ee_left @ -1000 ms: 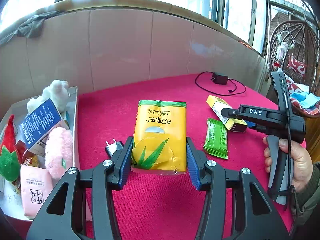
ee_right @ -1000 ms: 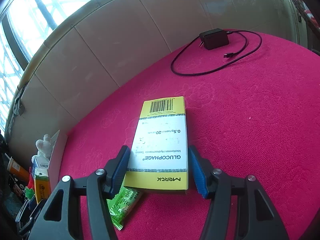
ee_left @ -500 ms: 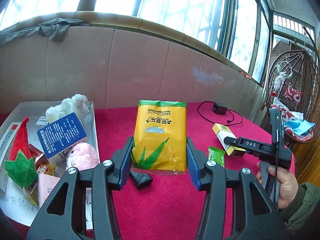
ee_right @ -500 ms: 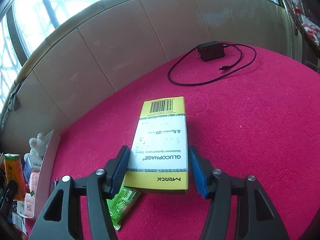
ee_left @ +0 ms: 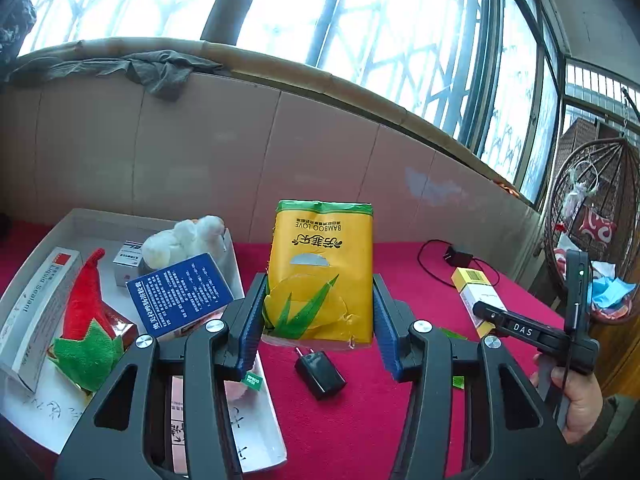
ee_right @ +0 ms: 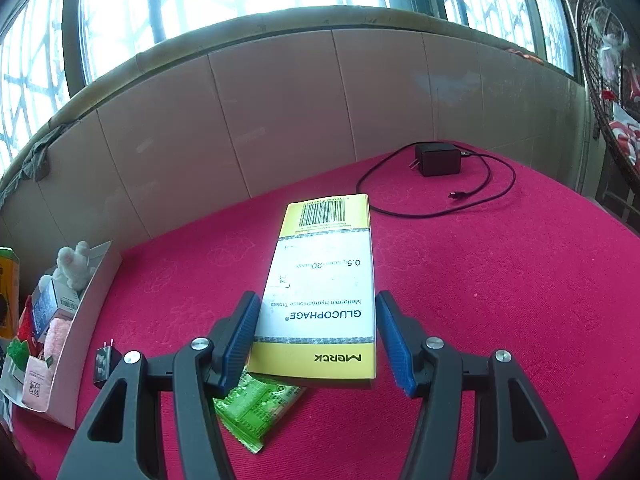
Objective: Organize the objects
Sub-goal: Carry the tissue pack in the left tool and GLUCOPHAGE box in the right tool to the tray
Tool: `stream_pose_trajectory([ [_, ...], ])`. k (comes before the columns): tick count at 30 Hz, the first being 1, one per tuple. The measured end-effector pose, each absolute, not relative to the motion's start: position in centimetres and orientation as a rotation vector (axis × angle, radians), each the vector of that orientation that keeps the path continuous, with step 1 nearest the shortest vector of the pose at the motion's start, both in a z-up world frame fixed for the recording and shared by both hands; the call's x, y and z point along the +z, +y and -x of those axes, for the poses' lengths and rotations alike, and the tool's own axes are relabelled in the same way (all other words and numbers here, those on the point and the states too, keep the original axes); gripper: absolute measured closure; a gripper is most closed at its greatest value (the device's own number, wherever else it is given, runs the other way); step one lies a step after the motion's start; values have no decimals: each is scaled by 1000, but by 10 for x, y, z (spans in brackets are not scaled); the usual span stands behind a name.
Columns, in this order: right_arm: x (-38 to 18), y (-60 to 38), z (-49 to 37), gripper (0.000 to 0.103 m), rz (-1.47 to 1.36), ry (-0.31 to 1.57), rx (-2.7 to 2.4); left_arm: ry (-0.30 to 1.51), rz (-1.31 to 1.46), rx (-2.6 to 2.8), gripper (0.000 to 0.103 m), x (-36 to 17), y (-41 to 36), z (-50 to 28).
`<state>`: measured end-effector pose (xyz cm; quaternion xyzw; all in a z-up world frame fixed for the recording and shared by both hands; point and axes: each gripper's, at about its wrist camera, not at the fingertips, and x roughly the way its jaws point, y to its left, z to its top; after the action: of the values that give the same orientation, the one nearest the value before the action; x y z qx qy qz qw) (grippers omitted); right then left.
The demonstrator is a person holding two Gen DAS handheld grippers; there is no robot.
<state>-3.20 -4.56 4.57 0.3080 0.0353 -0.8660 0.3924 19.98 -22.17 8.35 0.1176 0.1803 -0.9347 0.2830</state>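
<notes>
Between the blue ribbed pads of the left gripper (ee_left: 319,322) sits a yellow tissue pack (ee_left: 322,276), a soft crinkled plastic packet with a green top band and a green leaf print; the jaws stand partway closed and clamp it by its two sides, holding it upright and clear of the red worktop (ee_left: 352,420). Just left of the pack lies a shallow white cardboard tray (ee_left: 256,412) that holds a blue printed carton (ee_left: 180,294), a fluffy white plush toy (ee_left: 182,240), a red and green felt toy (ee_left: 86,320) and a long white box (ee_left: 36,308). Below the pack a small black plug adapter (ee_left: 320,374) rests on the worktop, its prongs pointing away from the camera.

The right gripper (ee_right: 316,330) grasps a flat rectangular medicine box (ee_right: 324,292), smooth white card with yellow ends and a barcode at the far end; its jaws are partway closed too, pressed on the long edges, and the box is tilted with its far end higher, lifted off the worktop. Under its near end lies a green foil sachet (ee_right: 252,408) with a crimped edge. Further back a black charger (ee_right: 438,159) with its looped cable lies on the napped red cloth.
</notes>
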Motion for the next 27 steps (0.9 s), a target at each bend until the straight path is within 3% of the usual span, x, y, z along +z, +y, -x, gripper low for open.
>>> stream_pose_trajectory([
  [27,113,-96,-55,44,-585,208,-2021,608,-113,-2358,54,99,-258,-258],
])
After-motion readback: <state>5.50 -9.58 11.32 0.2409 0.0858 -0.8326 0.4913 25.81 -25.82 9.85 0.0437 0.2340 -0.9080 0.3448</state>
